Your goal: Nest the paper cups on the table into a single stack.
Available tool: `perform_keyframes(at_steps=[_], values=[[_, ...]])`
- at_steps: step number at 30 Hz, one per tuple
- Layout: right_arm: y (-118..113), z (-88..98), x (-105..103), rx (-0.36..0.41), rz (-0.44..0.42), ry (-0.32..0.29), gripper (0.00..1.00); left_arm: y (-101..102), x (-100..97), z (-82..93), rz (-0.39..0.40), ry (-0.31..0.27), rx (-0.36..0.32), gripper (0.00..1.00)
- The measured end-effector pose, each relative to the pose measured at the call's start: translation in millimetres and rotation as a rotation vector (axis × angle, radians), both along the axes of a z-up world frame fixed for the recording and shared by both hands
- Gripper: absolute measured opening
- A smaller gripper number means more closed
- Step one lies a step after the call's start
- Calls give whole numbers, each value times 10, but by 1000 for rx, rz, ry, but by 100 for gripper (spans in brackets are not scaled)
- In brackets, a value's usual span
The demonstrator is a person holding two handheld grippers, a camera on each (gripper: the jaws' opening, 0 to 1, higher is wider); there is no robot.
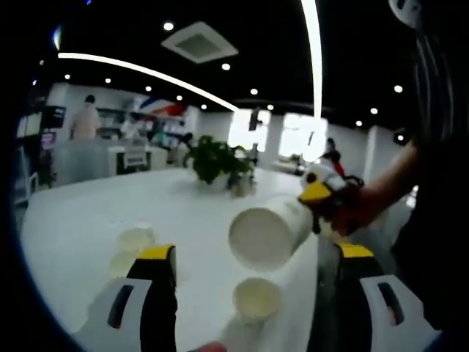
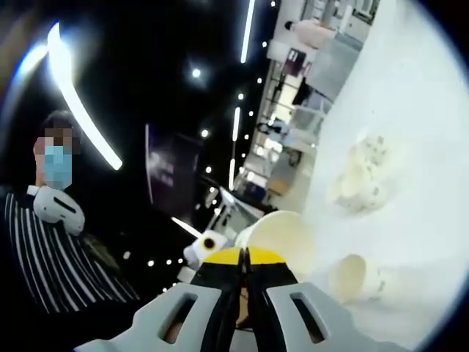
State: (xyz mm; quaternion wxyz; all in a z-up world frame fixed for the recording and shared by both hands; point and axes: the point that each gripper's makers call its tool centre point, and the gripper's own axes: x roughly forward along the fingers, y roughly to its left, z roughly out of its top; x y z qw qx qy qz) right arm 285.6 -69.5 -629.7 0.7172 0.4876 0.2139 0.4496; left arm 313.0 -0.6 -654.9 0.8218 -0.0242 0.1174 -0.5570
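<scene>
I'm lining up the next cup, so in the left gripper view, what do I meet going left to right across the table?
Two loose cups on the table → upright cup between the fingers → held cup lying sideways → right gripper pinching it.

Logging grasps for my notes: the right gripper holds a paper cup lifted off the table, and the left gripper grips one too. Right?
Not quite. In the left gripper view the left gripper is open and empty, its jaws spread wide. The right gripper does hold a paper cup above the table.
</scene>
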Motion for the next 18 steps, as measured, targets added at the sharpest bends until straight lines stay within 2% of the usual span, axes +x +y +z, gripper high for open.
perform_keyframes(at_steps=[7, 16, 18], values=[[-6, -18, 12, -13, -6, 0, 0, 62, 91, 53, 51, -15, -20, 98], [-41, -23, 27, -42, -27, -5, 0, 98, 124, 36, 72, -18, -17, 99], [-50, 54, 52, -47, -43, -24, 0, 104, 136, 29, 81, -11, -19, 99]])
